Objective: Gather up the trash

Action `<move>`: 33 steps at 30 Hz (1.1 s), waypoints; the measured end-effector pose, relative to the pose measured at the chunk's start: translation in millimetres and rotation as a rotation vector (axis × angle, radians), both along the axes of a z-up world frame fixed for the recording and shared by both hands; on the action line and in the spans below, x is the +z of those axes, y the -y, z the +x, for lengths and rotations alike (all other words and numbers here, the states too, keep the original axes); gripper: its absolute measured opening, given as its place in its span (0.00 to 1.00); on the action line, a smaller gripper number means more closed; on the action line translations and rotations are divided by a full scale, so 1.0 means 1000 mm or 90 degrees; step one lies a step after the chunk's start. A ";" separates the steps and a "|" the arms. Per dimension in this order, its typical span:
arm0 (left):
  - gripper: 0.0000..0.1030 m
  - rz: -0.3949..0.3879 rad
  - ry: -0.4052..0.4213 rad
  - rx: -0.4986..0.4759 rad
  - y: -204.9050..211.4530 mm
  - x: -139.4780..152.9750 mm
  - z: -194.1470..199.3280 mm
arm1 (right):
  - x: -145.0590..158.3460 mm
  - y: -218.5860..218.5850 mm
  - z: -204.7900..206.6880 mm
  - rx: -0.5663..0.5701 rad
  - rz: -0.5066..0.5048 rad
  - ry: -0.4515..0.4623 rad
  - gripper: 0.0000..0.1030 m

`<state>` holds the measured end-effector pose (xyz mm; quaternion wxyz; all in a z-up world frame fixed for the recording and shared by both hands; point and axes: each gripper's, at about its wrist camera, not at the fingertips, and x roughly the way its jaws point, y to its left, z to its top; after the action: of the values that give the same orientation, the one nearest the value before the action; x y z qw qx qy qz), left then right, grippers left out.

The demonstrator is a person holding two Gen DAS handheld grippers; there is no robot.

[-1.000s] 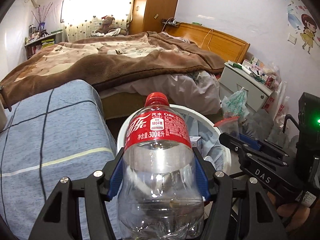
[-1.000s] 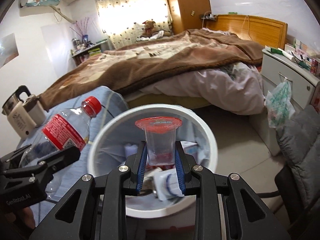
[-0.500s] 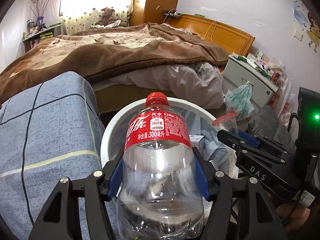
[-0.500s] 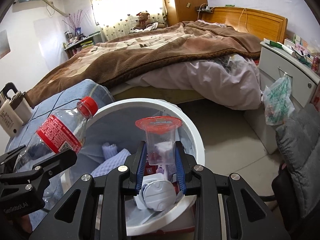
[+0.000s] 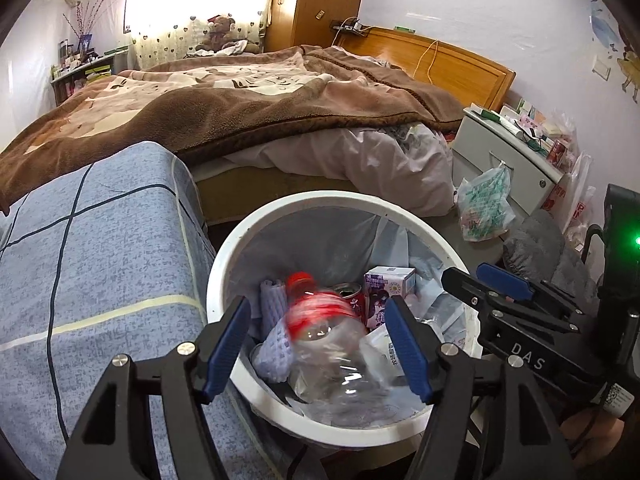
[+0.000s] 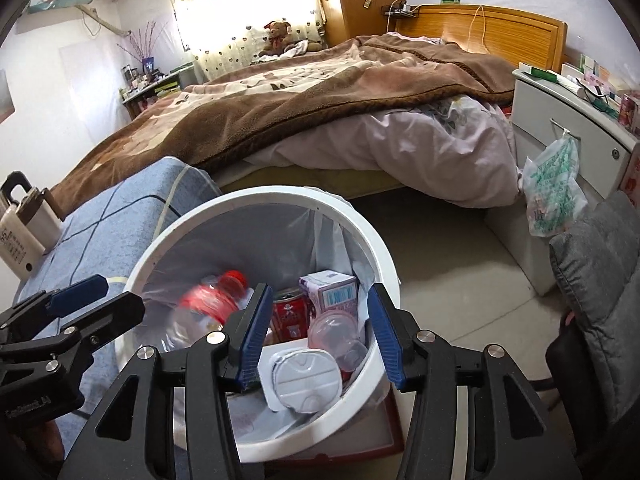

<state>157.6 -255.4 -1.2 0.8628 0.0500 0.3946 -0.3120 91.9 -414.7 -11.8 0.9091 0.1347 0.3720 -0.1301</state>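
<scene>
Round white bin (image 5: 224, 264): smooth glossy plastic, thin translucent liner inside.
Clear red-labelled bottle (image 5: 332, 344): shiny thin plastic, blurred.
Red drink can (image 6: 289, 314): glossy metal.
Purple carton (image 6: 332, 294): matt printed paperboard.
Brown blanket (image 5: 224, 120): fuzzy cloth.
Headboard (image 6: 508, 26): varnished wood.

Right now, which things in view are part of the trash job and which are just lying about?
Part of the job:
- round white plastic trash bin, lined
- clear plastic cola bottle with red label, dropping in
- clear plastic cup
- red drink can
- purple carton

Lying about:
- brown fleece blanket
- blue checked cloth
- green-printed plastic bag
- brown teddy bear
</scene>
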 end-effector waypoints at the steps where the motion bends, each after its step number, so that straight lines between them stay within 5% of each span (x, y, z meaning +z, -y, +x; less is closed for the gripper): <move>1: 0.69 -0.001 0.001 -0.001 -0.001 0.001 -0.001 | 0.001 0.000 -0.001 -0.001 -0.001 0.001 0.49; 14: 0.71 -0.018 0.023 0.014 -0.023 0.012 -0.021 | 0.017 -0.024 -0.031 -0.012 -0.010 0.033 0.49; 33: 0.73 -0.010 0.142 0.070 -0.067 0.025 -0.097 | 0.034 -0.083 -0.106 -0.025 -0.065 0.097 0.49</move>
<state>60.6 -188.1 23.7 0.9174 0.0560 0.2960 -0.2601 -14.2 -331.5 22.7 0.9378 0.1050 0.2920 -0.1559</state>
